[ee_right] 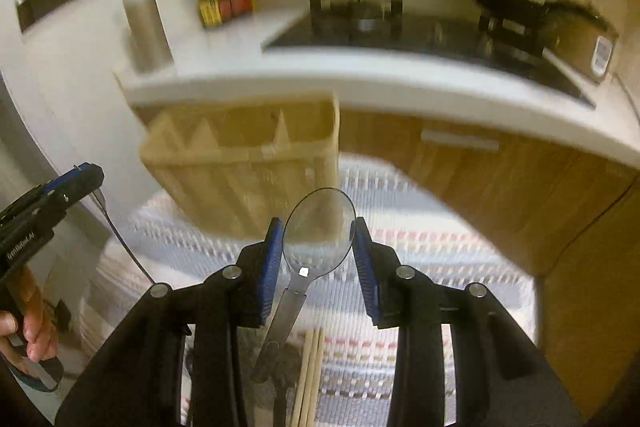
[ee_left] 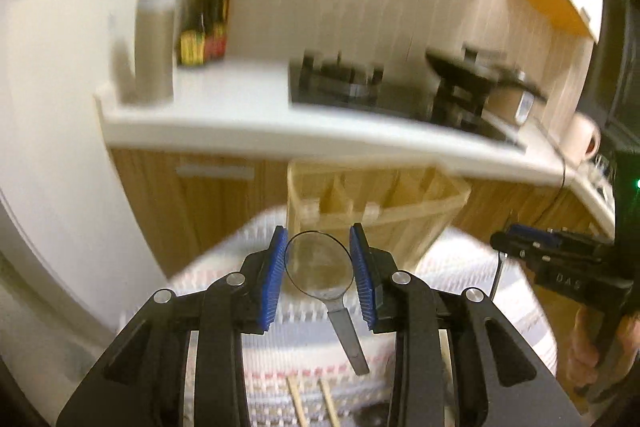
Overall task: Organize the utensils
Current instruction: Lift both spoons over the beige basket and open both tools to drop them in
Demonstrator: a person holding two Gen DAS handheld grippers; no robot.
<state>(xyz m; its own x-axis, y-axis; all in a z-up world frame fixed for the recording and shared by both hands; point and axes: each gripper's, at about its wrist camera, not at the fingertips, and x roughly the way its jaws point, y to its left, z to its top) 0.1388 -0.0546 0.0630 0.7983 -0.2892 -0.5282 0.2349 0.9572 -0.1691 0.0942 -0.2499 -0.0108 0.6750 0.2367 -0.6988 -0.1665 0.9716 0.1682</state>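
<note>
Motion blur smears the counter (ee_left: 240, 123), bottles (ee_left: 206, 23) and wooden organizer (ee_right: 240, 163); chopsticks (ee_right: 310, 379) are cut off at the bottom edge.

You are holding a clear plastic spoon (ee_left: 318, 265) in your left hand-held gripper (ee_left: 319, 269), its round bowl sitting between the blue pads and its grey handle pointing down. A second clear spoon (ee_right: 318, 237) is sitting the same way in your right hand-held gripper (ee_right: 319, 259). A pale wooden organizer (ee_right: 244, 163) with slanted dividers is standing on the striped surface (ee_right: 420, 267) ahead. Wooden chopsticks (ee_right: 310, 379) are lying below.
</note>
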